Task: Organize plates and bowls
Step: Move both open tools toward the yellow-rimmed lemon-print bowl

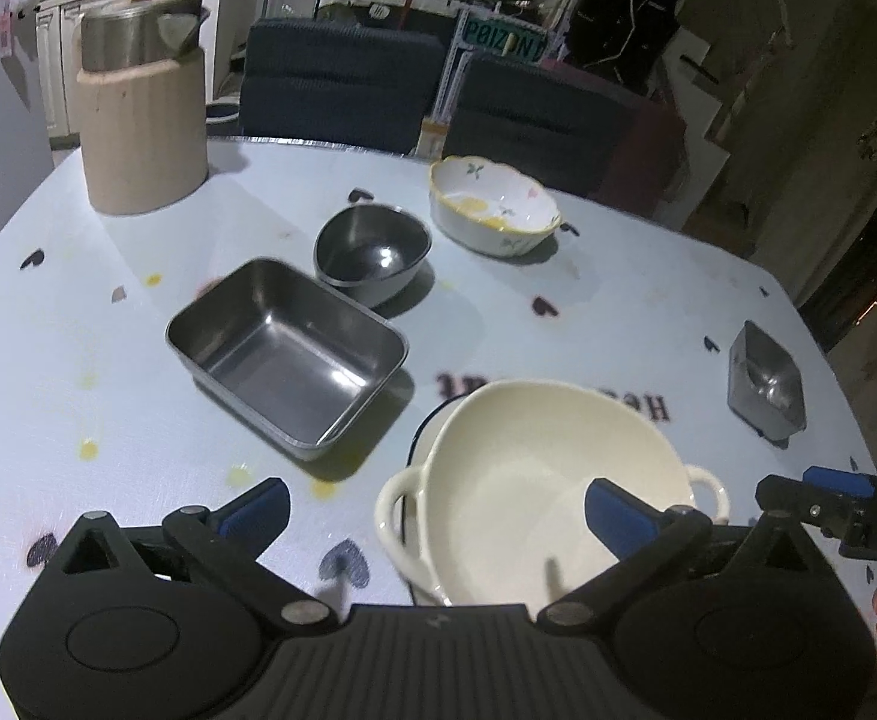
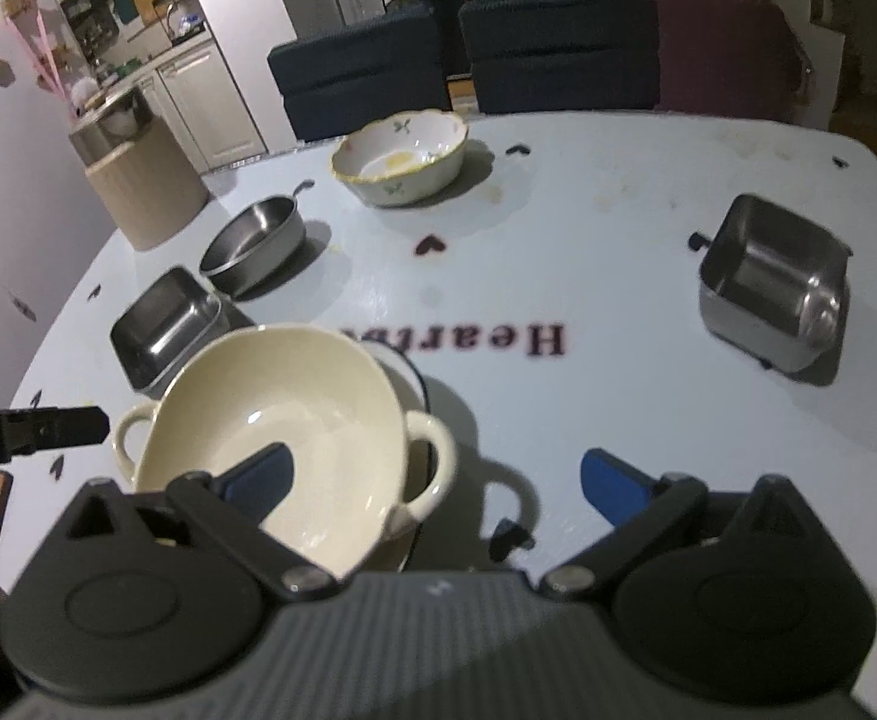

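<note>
Left tongs (image 1: pixel 438 510) spread wide, holding nothing; right tongs (image 2: pixel 435 477) likewise spread and empty. Cream bowl (image 2: pixel 276 426) sat tilted in a 2-handled cream dish (image 1: pixel 405 516) at the near edge of the counter (image 2: pixel 618 276). Beyond it: steel tray (image 1: pixel 288 354), round steel bowl (image 1: pixel 372 252), floral bowl (image 1: pixel 492 204). Square steel tin (image 2: pixel 774 282) well apart, to the right. Beige canister (image 1: pixel 141 132) at far left.
</note>
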